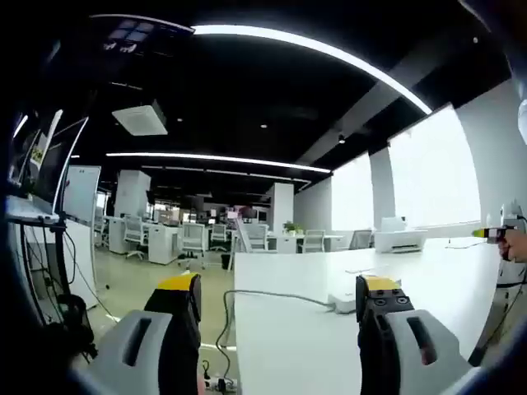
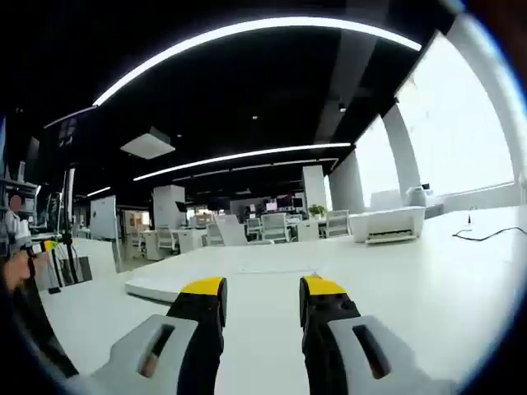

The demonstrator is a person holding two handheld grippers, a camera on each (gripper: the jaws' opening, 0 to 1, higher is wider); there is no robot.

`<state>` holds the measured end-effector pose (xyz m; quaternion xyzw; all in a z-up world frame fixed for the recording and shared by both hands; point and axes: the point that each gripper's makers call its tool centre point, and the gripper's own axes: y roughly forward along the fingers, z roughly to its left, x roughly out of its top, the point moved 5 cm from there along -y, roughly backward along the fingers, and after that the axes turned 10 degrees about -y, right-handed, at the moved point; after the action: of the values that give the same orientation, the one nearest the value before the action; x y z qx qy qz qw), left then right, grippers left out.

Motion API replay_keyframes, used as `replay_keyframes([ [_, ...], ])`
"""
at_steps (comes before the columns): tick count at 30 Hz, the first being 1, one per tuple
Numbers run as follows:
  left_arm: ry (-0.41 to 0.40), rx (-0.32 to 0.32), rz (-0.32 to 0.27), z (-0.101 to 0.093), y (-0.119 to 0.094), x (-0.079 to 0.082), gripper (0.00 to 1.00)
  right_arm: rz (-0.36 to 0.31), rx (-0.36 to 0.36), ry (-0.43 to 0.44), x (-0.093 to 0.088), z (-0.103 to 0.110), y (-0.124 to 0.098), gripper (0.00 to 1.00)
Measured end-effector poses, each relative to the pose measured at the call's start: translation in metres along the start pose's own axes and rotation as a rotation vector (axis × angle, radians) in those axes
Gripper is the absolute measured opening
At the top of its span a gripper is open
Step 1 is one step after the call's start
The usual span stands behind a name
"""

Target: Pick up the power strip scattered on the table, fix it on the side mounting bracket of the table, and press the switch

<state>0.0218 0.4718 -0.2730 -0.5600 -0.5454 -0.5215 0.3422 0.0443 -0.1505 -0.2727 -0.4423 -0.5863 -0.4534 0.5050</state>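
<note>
A white power strip (image 1: 342, 302) lies on the white table (image 1: 313, 346), just left of my left gripper's right jaw, with a grey cable (image 1: 272, 295) running from it to the table's left edge. My left gripper (image 1: 278, 288) is open and holds nothing. In the right gripper view the same flat white block (image 2: 156, 288) rests to the left of my right gripper (image 2: 262, 290), which is open and holds nothing above the table (image 2: 412, 288). Each gripper appears small at the edge of the other's view: the right gripper (image 1: 496, 234) and the left gripper (image 2: 41, 247), both hand-held.
A white printer (image 1: 400, 240) (image 2: 387, 224) stands at the table's far side. A thin black cable (image 2: 486, 235) lies on the table to the right. A cord hangs off the table's left edge down to a floor socket strip (image 1: 218, 383). Office desks and chairs (image 1: 193, 239) stand beyond.
</note>
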Motion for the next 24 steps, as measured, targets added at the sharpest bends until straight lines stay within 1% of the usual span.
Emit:
replay_keyframes([
  [5,0.002,-0.008,0.001,-0.002,0.001,0.001,0.80,0.004,0.003,0.000,0.000,0.000,0.001,0.32],
  [11,-0.004,-0.024,-0.002,-0.006,-0.002,0.003,0.80,-0.011,0.026,-0.012,0.012,0.008,0.001,0.32],
  [13,-0.003,-0.030,0.003,-0.006,-0.003,0.003,0.80,-0.011,0.031,-0.021,0.013,0.009,0.000,0.32],
  [24,-0.015,-0.028,-0.003,-0.004,-0.007,0.004,0.80,-0.014,0.032,-0.033,0.015,0.004,-0.006,0.32],
])
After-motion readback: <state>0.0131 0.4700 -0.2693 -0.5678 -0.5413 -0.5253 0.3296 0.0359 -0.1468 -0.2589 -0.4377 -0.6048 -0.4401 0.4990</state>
